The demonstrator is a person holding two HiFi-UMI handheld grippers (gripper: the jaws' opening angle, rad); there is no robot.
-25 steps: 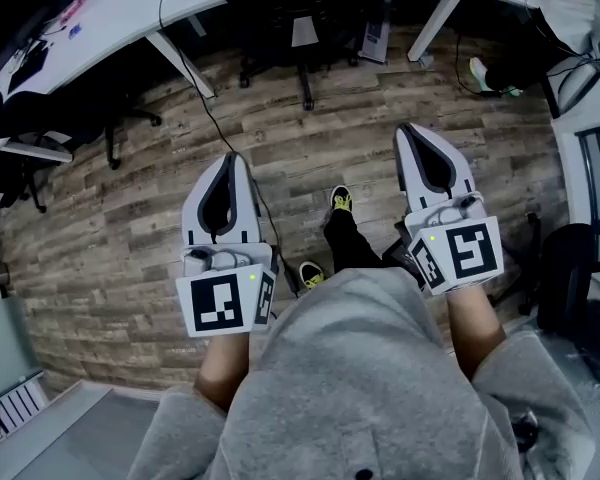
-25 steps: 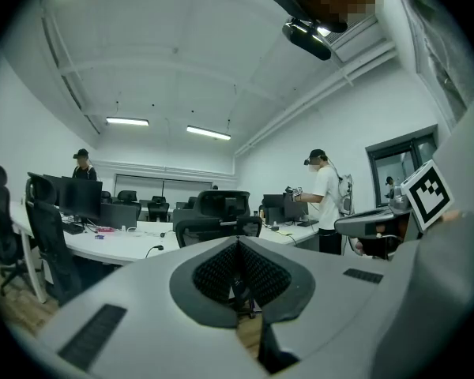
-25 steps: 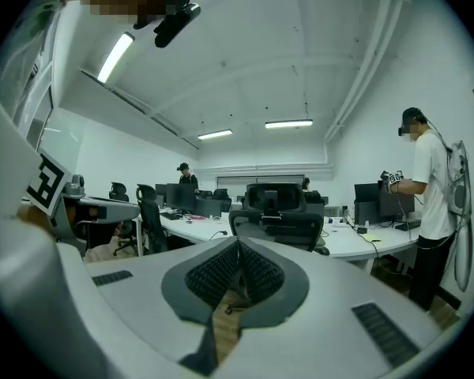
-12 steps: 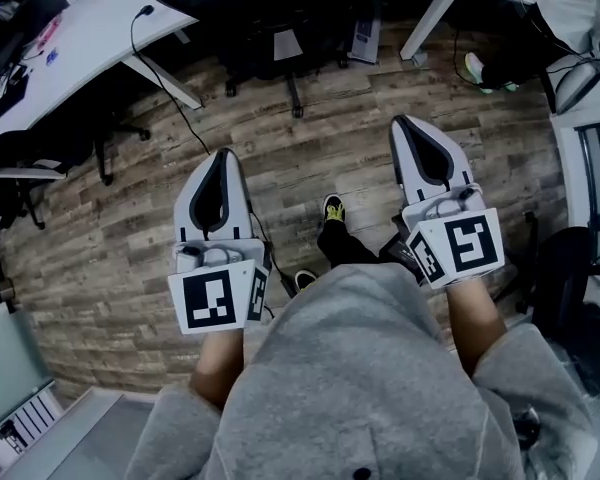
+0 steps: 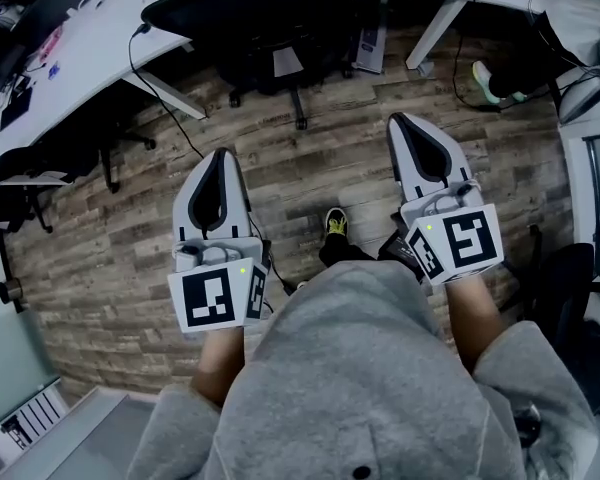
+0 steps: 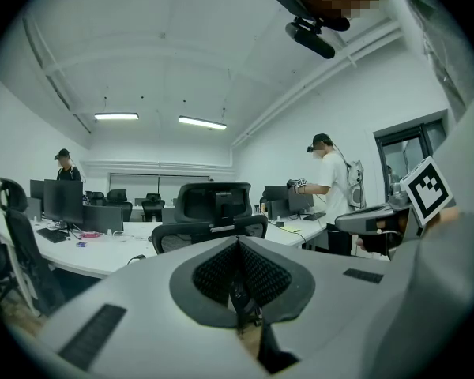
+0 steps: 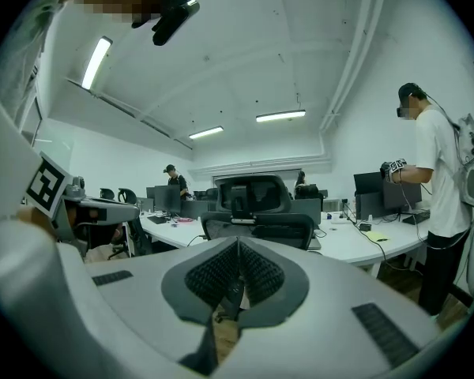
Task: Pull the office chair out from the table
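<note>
I find no step done: the office chair [image 5: 270,3] at 12 o'clock remains tucked under the table [image 5: 90,43], with my left tool [image 5: 220,163] and right tool [image 5: 408,128] both closed, empty and well short of it.

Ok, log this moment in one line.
phase: pre-grasp | left gripper: shut, empty | right gripper: shut, empty | office chair: at table, untouched

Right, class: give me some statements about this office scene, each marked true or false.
1. The black mesh-backed office chair stands at the white desk. True.
2. The left tongs grip the chair's backrest. False: they are shut on nothing, short of the chair.
3. The right tongs are shut and empty. True.
4. The ground is grey carpet. False: it is a wood-grain plank floor.
</note>
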